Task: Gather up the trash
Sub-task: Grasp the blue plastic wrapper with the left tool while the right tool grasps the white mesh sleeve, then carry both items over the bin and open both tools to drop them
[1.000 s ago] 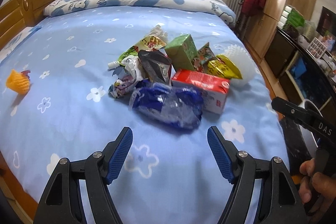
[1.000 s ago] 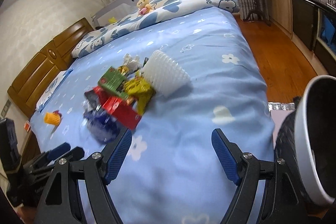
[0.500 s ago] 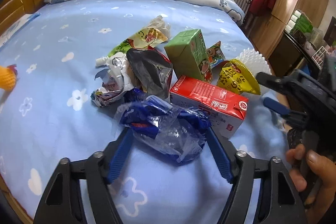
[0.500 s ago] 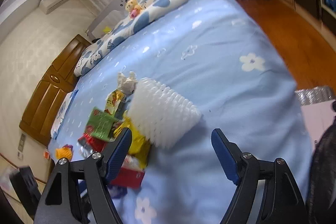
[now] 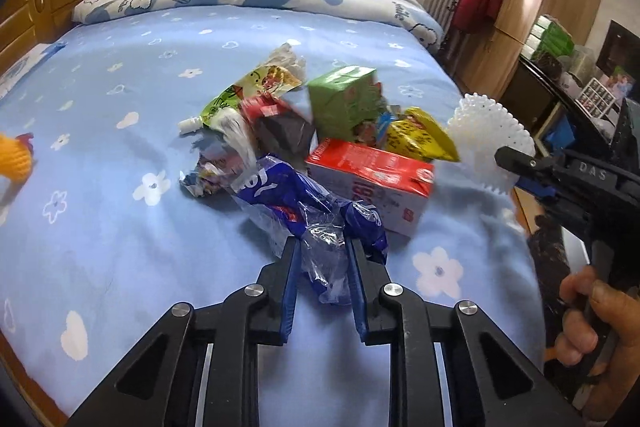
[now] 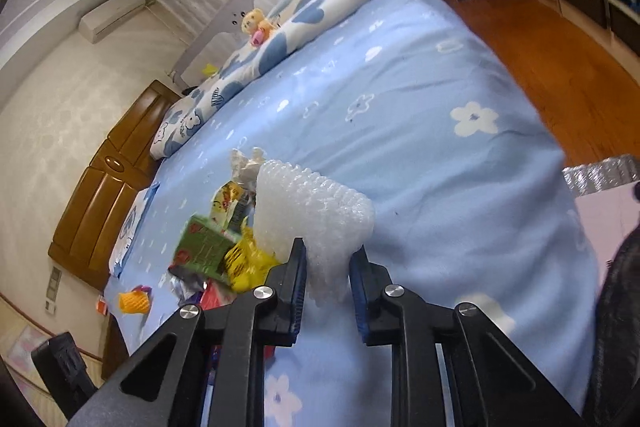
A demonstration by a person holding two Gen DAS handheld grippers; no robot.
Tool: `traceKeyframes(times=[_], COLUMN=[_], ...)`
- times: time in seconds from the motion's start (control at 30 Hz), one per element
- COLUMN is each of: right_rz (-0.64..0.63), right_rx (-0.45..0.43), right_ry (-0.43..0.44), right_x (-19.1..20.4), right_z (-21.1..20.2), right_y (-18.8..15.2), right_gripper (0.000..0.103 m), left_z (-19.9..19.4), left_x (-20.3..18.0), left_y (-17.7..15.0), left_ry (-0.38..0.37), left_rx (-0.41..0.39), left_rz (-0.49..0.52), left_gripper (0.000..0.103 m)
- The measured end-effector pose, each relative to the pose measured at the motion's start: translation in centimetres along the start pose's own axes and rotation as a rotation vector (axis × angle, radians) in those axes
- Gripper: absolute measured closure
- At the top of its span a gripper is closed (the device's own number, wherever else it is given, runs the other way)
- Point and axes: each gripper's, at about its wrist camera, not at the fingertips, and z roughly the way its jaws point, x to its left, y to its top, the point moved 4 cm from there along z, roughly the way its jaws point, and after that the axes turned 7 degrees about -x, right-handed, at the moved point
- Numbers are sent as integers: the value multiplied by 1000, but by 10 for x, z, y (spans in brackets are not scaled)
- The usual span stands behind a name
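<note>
My left tongs (image 5: 322, 259) pinch a crumpled blue plastic wrapper (image 5: 308, 203) on the bed (image 5: 120, 227); my right tongs (image 6: 327, 273) clamp the white foam fruit net (image 6: 312, 215). Their tips hide each grip's lower edge. Behind lie a red carton (image 5: 372, 175), green carton (image 5: 344, 103), and blurred yellow packet (image 5: 420, 141).

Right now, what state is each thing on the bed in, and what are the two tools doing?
left tool: shut on blue plastic bag
right tool: shut on white foam net
red carton: lying flat
green carton: tilted in the pile
yellow wrapper: crumpled
orange foam net: lying apart
</note>
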Motion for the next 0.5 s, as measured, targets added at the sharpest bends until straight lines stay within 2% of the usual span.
traceKeyframes(times=[0.23,0.5], right_rz=[-68,-118], right_rx=[-30,-54], right_ry=[-28,-81], right_x=[3,-1], right_z=[-56,-104], right_y=[-25,-52], right_gripper=[83,83], left_z=[-31,-54], left_x=[-13,-45], left_y=[-9,-27], left_ry=[-69,-150], left_rx=[-30,-37], left_rz=[41,143], left_gripper=[83,84])
